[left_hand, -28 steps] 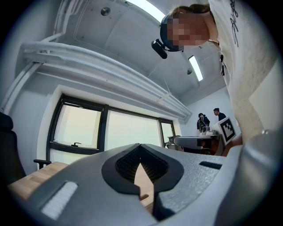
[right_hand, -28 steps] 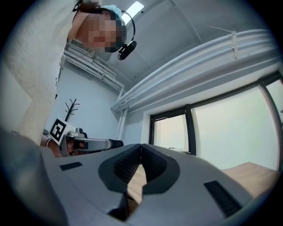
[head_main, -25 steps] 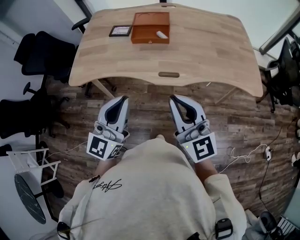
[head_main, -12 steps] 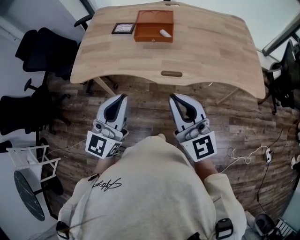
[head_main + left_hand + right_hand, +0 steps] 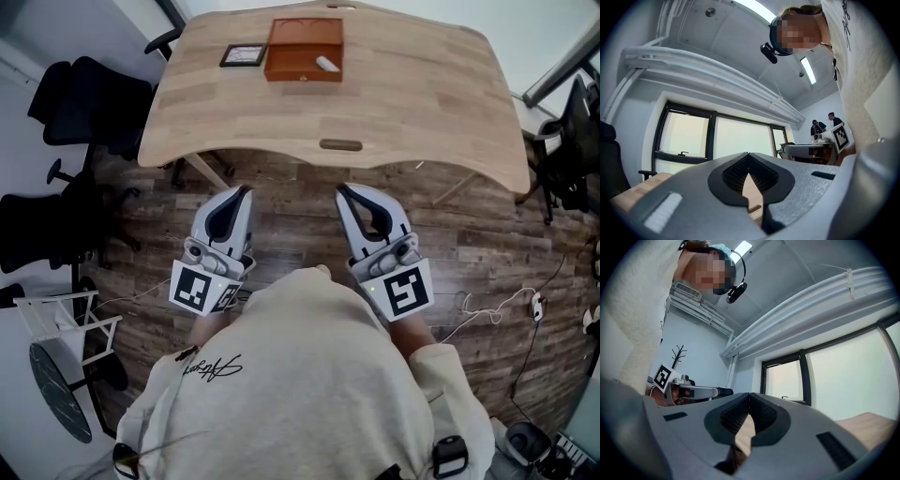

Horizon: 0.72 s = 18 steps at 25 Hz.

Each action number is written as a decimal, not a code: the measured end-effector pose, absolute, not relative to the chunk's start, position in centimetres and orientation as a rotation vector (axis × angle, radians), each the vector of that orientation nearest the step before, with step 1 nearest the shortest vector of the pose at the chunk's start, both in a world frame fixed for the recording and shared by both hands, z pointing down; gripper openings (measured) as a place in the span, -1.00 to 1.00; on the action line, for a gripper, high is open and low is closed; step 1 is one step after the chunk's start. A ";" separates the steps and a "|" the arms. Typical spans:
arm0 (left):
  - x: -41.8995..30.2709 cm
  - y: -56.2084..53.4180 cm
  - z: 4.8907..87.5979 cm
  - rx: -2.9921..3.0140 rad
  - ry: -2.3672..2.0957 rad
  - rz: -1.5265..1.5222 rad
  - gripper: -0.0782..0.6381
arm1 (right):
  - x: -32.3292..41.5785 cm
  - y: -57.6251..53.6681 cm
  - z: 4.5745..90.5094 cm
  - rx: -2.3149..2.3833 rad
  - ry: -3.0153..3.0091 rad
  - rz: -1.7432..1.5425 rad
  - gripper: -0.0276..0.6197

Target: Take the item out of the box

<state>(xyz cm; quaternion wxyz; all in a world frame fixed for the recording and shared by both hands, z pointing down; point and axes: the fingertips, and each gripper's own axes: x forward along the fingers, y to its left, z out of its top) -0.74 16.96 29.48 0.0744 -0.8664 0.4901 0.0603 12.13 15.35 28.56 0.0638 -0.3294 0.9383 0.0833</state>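
An open brown box [image 5: 304,52] stands at the far side of the light wooden table [image 5: 412,103], with a small white item [image 5: 326,64] lying inside it near its right wall. Both grippers are held low in front of the person's body, over the floor and well short of the table edge. My left gripper [image 5: 245,190] is shut with nothing between its jaws, tips meeting [image 5: 748,154]. My right gripper [image 5: 341,190] is shut and empty as well, tips touching [image 5: 750,394]. Both gripper views look upward at ceiling and windows.
A small black-framed square [image 5: 243,56] lies left of the box. Black office chairs [image 5: 89,103] stand left of the table, more dark gear at the right [image 5: 567,141]. A white rack [image 5: 66,333] and cables [image 5: 487,309] are on the wood-plank floor.
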 end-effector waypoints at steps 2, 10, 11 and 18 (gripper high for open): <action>-0.8 17.0 29.6 -2.595 1.481 0.178 -0.77 | 12.4 15.3 28.6 -0.993 2.832 0.248 -0.89; -1.8 18.0 30.2 -2.563 1.558 0.160 -0.77 | 12.4 15.4 29.2 -0.956 2.847 0.225 -0.89; -1.9 18.1 30.2 -2.560 1.564 0.159 -0.77 | 12.3 15.5 29.2 -0.950 2.849 0.227 -0.89; -2.3 17.3 30.0 -2.551 1.560 0.161 -0.77 | 11.8 14.9 29.0 -0.946 2.843 0.233 -0.89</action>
